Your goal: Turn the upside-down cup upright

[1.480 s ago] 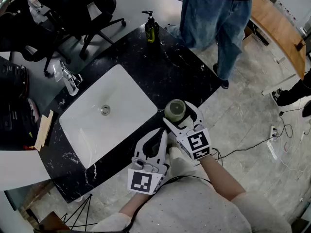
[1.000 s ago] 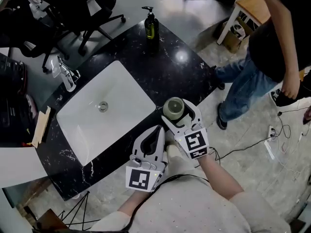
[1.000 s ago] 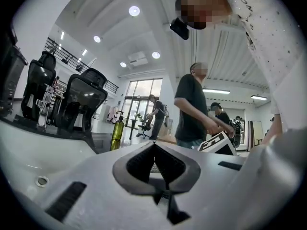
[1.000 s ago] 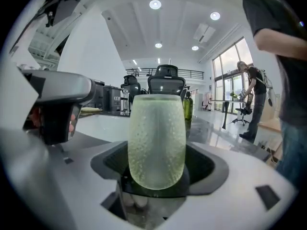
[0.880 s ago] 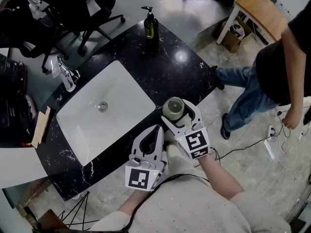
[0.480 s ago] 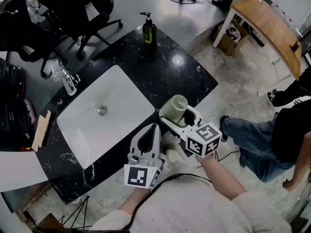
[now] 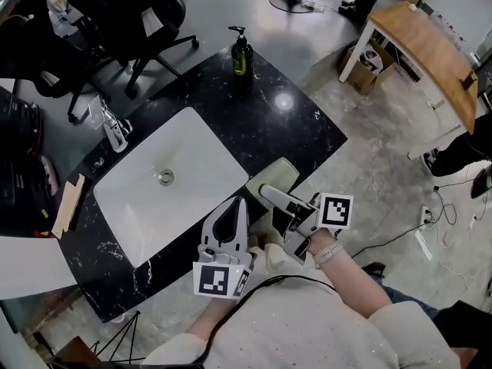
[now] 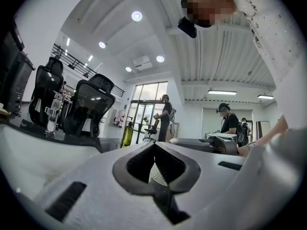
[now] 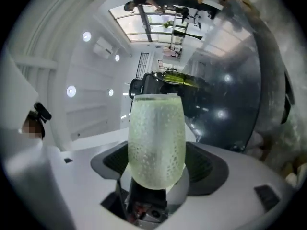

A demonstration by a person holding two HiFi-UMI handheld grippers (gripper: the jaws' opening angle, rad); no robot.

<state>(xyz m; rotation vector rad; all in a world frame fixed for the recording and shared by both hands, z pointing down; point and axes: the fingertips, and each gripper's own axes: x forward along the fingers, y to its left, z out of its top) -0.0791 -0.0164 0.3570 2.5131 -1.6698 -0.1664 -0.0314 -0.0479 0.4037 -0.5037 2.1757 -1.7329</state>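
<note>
The pale green dimpled cup (image 7: 274,177) lies tilted on its side in the air over the black counter's (image 7: 286,121) front edge. My right gripper (image 7: 270,186) is shut on it, rolled so that its marker cube faces right. In the right gripper view the cup (image 9: 156,140) fills the space between the jaws, and both pads press on its sides. My left gripper (image 7: 237,203) hovers just left of the right one, near the counter edge, shut with nothing held. In the left gripper view the left gripper's (image 8: 156,175) jaws meet at the tips.
A white sink (image 7: 131,206) is set into the counter, with a tap (image 7: 114,129) at its far left. A green soap bottle (image 7: 241,52) stands at the counter's back corner. Office chairs (image 7: 131,14) stand behind. A wooden table (image 7: 430,48) is at the right, with cables on the floor.
My right gripper has rolled and risen, tipping the cup from upside down on the counter onto its side in the air. The left gripper barely shifted. A person walked off to the right.
</note>
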